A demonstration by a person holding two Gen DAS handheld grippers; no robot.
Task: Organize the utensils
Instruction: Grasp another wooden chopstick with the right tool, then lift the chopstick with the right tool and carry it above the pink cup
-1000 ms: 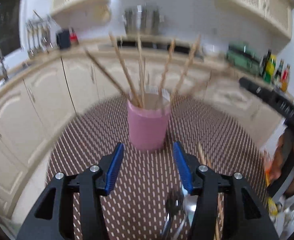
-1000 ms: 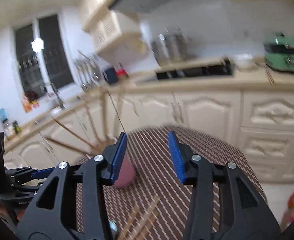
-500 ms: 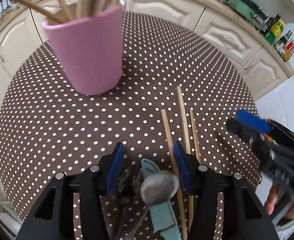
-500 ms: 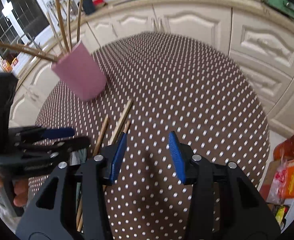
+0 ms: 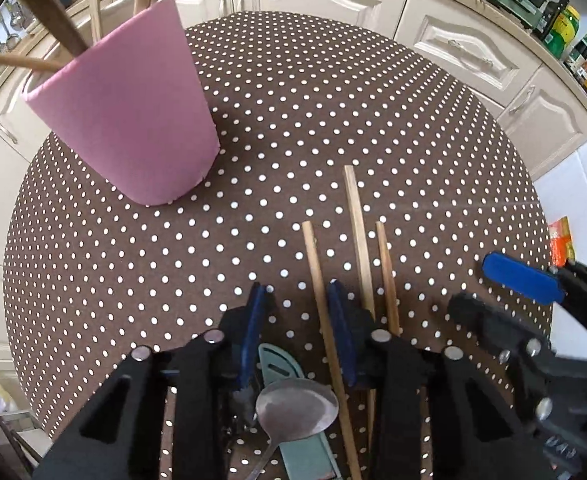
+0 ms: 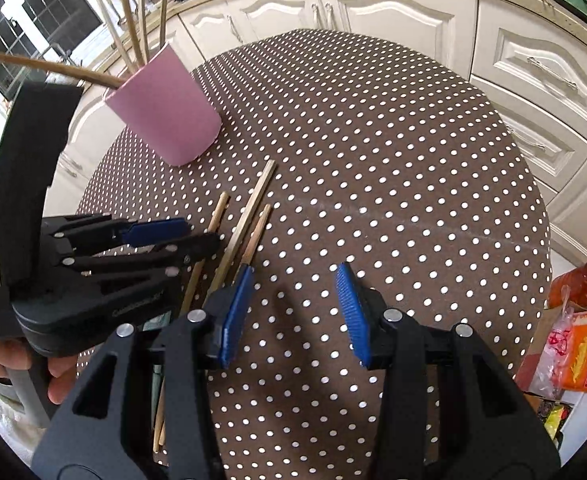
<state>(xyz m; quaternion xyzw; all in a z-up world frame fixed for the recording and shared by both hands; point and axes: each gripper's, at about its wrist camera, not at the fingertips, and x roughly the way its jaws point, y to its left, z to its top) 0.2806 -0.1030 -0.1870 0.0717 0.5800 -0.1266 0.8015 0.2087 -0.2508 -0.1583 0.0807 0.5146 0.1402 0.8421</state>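
A pink cup [image 5: 125, 120] [image 6: 165, 112] with several wooden sticks in it stands at the far left of the round dotted table [image 5: 333, 100]. Three loose chopsticks [image 5: 357, 232] [image 6: 249, 216] lie near the table's front. My left gripper [image 5: 295, 312] [image 6: 201, 236] points down over them, its jaws closing. Between the jaws lie one chopstick [image 5: 313, 264], a metal spoon [image 5: 297, 408] and a teal-handled utensil [image 5: 277, 364]; the pads do not press on any of them. My right gripper [image 6: 293, 292] [image 5: 489, 288] hangs open over bare cloth to the right of the chopsticks.
Cream cabinets [image 6: 393, 12] ring the table beyond its far edge. Bottles [image 5: 573, 40] stand on the counter at the right. An orange packet [image 6: 581, 360] and a bottle [image 6: 577, 284] sit below the table's right edge. A hand [image 6: 57, 376] holds the left gripper's handle.
Both views have tipped down from the kitchen wall to the table. The left gripper came down over the utensils and its jaws narrowed. The right gripper sank with its gap unchanged.
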